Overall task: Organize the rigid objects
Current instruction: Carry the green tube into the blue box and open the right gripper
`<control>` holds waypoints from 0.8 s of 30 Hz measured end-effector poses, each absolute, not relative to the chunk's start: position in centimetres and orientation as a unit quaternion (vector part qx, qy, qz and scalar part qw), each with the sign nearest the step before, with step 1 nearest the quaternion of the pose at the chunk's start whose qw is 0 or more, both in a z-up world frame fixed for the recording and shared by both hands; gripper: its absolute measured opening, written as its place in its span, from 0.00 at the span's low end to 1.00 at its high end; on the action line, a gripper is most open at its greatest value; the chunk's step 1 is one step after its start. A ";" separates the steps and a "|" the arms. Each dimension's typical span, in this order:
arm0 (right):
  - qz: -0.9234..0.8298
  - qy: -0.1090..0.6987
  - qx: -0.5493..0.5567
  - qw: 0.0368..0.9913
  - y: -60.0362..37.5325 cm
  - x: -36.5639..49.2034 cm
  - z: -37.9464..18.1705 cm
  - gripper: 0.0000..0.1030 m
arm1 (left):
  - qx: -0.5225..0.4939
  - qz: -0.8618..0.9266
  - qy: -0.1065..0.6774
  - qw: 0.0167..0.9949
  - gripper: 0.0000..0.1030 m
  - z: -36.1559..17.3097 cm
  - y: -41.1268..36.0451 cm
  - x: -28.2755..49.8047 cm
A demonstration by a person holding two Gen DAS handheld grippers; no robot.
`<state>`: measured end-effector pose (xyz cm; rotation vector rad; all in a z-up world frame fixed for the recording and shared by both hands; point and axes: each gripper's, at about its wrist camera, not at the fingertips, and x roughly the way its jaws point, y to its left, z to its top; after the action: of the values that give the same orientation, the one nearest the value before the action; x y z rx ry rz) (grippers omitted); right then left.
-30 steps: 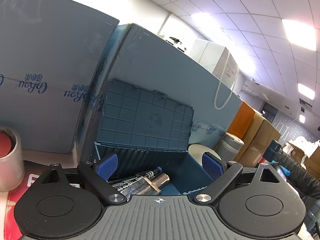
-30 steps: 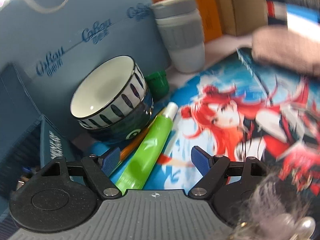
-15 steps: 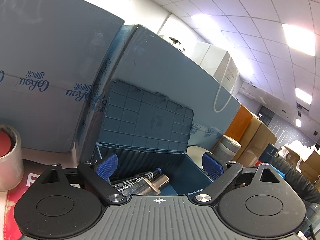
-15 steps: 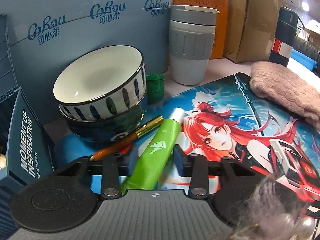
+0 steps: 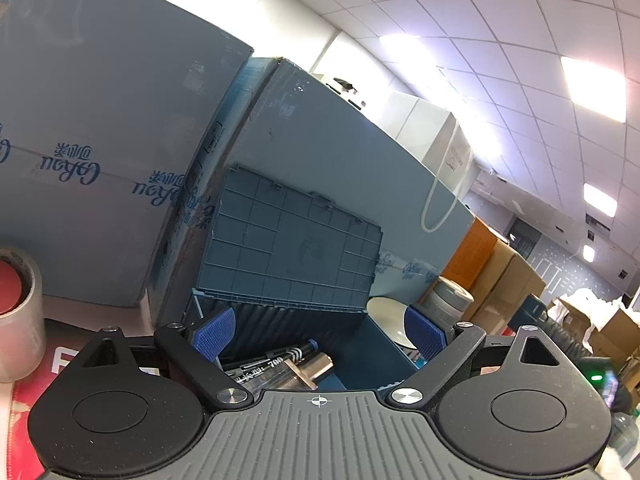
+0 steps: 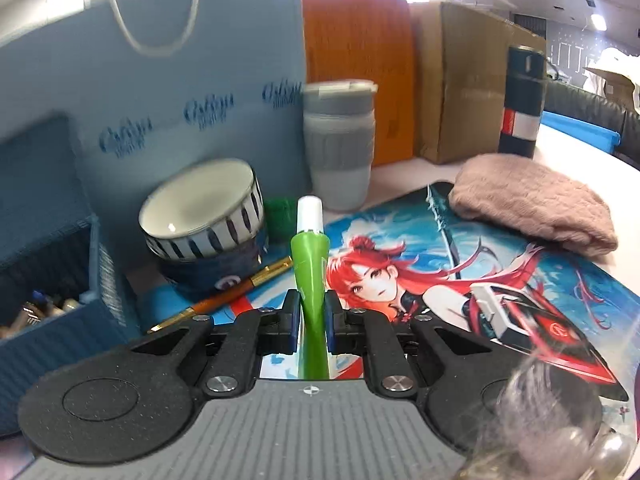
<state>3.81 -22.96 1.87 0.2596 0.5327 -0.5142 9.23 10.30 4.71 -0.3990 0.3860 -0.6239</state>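
Pinching the green tube (image 6: 309, 280) near its flattened tail, just right of the blue storage box (image 6: 52, 280), the right gripper (image 6: 311, 322) risks slippage; left gripper (image 5: 316, 330) jaws stand spread, empty.

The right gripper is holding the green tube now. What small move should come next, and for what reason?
Probably carry the green tube left toward the open blue storage box. The right gripper is shut on the tube, which already points up off the printed mat. The box already holds pens, and the left gripper hovers open over it, holding nothing.
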 end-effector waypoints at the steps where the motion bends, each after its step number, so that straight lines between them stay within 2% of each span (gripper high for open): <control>1: -0.246 0.251 0.133 0.927 -22.8 3.1 2.4 0.11 | -0.194 -0.304 0.187 0.914 0.91 4.7 10.3 9.3; 9: -0.177 0.172 0.153 0.957 -20.4 -0.2 7.6 0.11 | -0.206 -0.301 0.187 0.912 0.91 4.6 10.9 9.3; 15: -0.095 0.128 0.182 0.970 -17.3 0.8 10.9 0.11 | -0.220 -0.294 0.184 0.912 0.91 4.5 11.9 9.5; 24: 0.005 0.138 0.308 0.941 -12.3 5.9 9.4 0.11 | -0.238 -0.254 0.177 0.921 0.91 4.5 14.0 10.1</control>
<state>5.92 -12.27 9.38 0.6292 0.2814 0.0107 10.05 14.01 4.50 -0.4899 0.3643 -0.5210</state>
